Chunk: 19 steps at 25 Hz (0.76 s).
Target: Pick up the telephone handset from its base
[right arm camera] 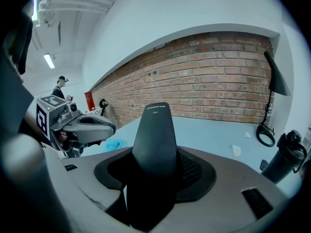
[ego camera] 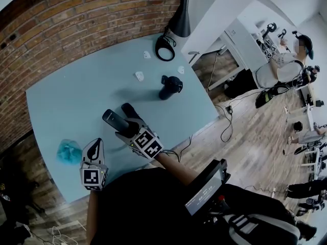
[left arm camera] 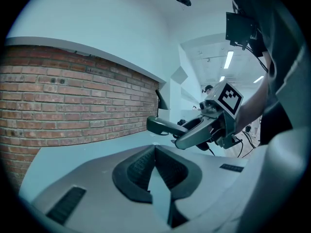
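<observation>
The black telephone handset is lifted off the light blue table, and my right gripper is shut on it. In the right gripper view the handset stands upright between the pads. Its black base stands apart on the table, farther to the right, and also shows in the right gripper view. My left gripper hovers near the table's front edge, left of the handset, shut with nothing in it. From the left gripper view, the right gripper and the handset appear just ahead.
A crumpled blue wrapper lies near the front left corner. Small white scraps sit mid-table. A black lamp with a looped cable stands at the far edge by the brick wall. A person works at the far right.
</observation>
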### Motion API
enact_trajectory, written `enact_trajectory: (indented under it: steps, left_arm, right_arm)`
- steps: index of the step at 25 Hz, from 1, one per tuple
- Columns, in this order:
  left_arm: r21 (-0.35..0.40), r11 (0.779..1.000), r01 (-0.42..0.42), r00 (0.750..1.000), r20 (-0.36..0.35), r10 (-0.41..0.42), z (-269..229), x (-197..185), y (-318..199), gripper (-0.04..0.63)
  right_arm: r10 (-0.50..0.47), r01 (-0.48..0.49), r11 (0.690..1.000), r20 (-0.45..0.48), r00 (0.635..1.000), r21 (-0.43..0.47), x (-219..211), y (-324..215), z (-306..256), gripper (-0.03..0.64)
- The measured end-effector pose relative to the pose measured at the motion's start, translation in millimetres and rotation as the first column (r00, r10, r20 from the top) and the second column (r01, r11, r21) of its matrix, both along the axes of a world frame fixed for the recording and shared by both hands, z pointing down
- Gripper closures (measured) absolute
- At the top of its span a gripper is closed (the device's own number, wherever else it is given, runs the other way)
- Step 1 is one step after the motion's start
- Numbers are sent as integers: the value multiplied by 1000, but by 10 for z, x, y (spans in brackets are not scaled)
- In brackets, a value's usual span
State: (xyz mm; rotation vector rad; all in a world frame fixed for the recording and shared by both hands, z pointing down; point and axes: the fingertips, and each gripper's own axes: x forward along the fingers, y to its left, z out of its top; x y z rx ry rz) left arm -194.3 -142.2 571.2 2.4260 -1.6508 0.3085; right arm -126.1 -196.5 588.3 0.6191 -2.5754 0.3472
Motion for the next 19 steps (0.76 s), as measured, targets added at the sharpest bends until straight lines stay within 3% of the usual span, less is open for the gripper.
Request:
enact_trajectory:
  steps: [19]
  left_arm:
    - [-15,1000,-13,1000,3,13,27,46,39,595]
  right_arm:
    - [21,-21,1000,-16,1000,-21,61,26,77,374]
